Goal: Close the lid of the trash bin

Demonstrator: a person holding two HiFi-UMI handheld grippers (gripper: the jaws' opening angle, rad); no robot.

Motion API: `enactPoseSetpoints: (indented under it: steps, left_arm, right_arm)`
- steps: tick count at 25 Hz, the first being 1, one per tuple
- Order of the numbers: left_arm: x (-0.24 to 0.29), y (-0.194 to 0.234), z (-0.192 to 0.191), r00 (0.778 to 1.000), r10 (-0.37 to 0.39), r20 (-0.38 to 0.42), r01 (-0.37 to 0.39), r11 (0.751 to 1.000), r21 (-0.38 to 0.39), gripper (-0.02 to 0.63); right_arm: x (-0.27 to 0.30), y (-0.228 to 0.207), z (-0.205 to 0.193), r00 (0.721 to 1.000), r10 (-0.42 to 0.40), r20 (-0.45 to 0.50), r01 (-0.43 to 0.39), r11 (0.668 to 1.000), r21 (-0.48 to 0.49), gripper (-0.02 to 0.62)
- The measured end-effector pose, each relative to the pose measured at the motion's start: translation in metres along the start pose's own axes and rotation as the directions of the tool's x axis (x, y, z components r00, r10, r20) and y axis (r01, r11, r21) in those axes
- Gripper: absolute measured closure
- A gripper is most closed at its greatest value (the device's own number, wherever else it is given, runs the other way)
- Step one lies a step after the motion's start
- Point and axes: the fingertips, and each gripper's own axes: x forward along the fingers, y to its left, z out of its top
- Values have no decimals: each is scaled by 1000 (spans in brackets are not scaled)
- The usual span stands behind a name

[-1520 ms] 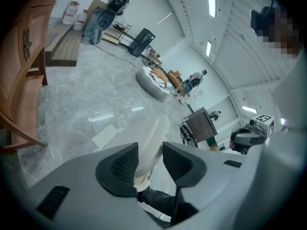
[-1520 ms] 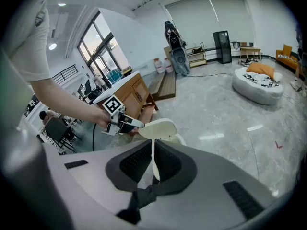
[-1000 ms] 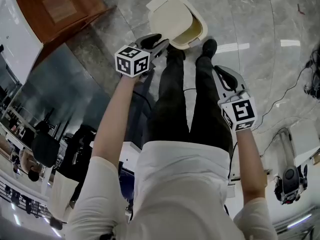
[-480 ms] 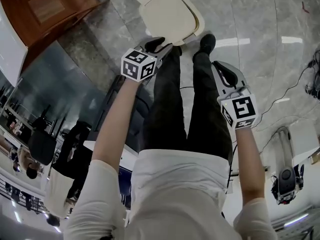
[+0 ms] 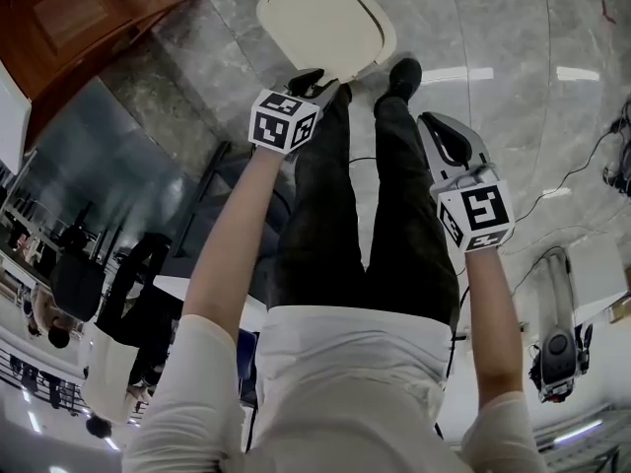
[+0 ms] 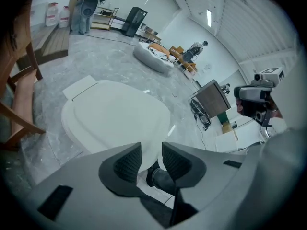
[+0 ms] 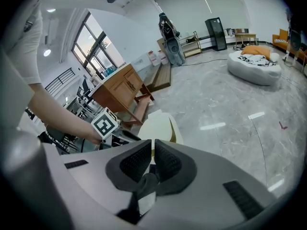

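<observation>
Left claw (image 6: 151, 159) has its jaws a narrow gap apart with nothing gripped between them; its tips sit at the near rim of the lid (image 5: 320, 18), though contact cannot be told. Right claw (image 7: 152, 159) has its jaws almost together and empty, held low beside the person's right leg, well apart from the bin.

A second ago the lid was tilted up and a yellowish inside showed under its right edge. Half a second ago only a slim gap was left. Now the lid lies flat over the trash bin (image 7: 158, 126) and the head view shows no opening. The left claw has followed it forward.

The bin stands on the grey stone floor (image 5: 513, 37), just ahead of the person's feet, with one shoe (image 5: 402, 72) near its right corner. A wooden cabinet (image 5: 69, 8) stands off to the left and a chair (image 6: 19, 104) is close on that side. To the right and beyond, the floor lies open.

The lid covers the bin's inside, so its contents cannot be seen.
</observation>
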Motion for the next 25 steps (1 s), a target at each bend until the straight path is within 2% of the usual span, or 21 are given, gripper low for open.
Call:
enactPoseSetpoints:
  steps: [8,14,22,25]
  left_arm:
    - [27,10,-11,994,105,-32,-106,994,-37,469]
    - [38,21,-13,977,211,-26,-211,977,22,483]
    - [57,31,-21,966,254,-54,-254,967,-4,483]
    - [59,35,-20,966,247,-72,-251,967,-51,488]
  right_arm:
    - [0,-16,-13,1000,2,-10,-2,1000,9,557]
    - [1,-29,-24,1000,-2,-25,3,1000,21,557]
    - [0,-33,-33,1000,5,-29,-4,1000,26,557]
    - [1,-35,-34,1000,6,-28,-5,1000,26,557]
